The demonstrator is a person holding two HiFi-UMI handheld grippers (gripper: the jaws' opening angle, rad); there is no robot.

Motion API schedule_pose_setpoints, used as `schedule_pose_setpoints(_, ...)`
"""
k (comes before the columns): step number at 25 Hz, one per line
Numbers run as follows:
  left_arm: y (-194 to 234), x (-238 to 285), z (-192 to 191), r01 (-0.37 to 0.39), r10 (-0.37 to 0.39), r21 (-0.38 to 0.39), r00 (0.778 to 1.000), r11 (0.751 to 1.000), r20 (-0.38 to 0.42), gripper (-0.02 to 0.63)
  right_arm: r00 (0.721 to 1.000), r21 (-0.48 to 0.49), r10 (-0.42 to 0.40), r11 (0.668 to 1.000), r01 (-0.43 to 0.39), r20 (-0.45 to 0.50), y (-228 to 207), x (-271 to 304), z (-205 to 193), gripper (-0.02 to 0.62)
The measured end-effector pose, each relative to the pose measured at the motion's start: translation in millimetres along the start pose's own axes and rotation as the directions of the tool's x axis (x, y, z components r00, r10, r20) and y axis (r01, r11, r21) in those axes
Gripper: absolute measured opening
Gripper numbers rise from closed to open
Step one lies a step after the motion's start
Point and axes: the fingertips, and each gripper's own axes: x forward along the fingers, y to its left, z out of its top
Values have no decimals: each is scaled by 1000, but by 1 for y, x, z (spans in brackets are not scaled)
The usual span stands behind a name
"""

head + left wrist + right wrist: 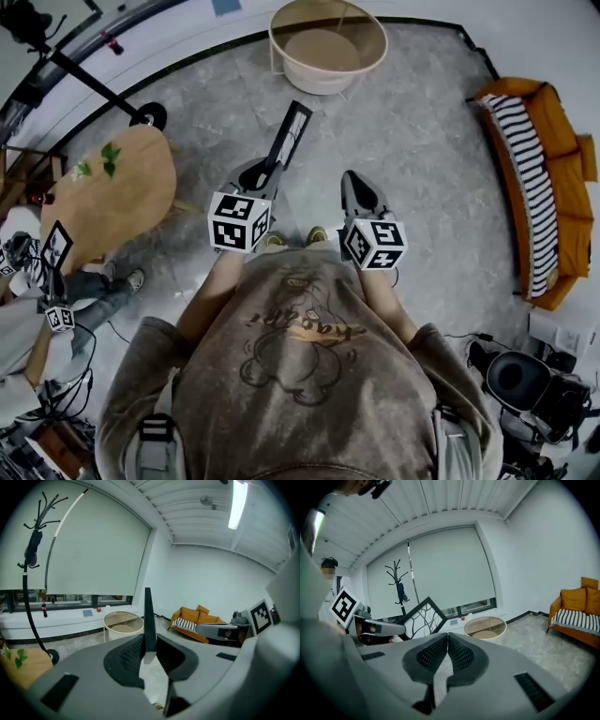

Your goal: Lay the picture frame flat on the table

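1. Your left tongs (270, 172) are closed on the frame (289, 139). In the left gripper view the frame (148, 616) stands edge-on between the two pads, which press on its lower end, with the left tongs (150, 642) only as far apart as the frame is thick.
2. Your right tongs (352, 178) hold nothing. In the right gripper view the right tongs (446, 636) have their tips together, with no gap between them.
3. The frame is in the air in front of you, over the grey floor (412, 141). It is held at its near end and slants up and away from you, toward the round table (328, 47).
4. From the right gripper view the frame (423, 616) shows its face, a black border round a branch pattern, turned corner-up like a diamond.
5. The wooden table (122, 187) is off to your left, apart from the frame. The frame rests on neither table.
6. Your two tongs are side by side at about chest level, near each other but not touching.
7. The orange sofa (553, 169) is against the wall to your right, and the coat rack (33, 550) stands by the window, behind the wooden table.
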Motion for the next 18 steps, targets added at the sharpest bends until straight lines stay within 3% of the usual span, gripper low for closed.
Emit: schedule_pose_setpoints(18, 32, 1, -4, 32, -33, 24, 999, 999, 7, 80, 999, 20, -41, 999, 40, 31, 14, 24, -8, 20)
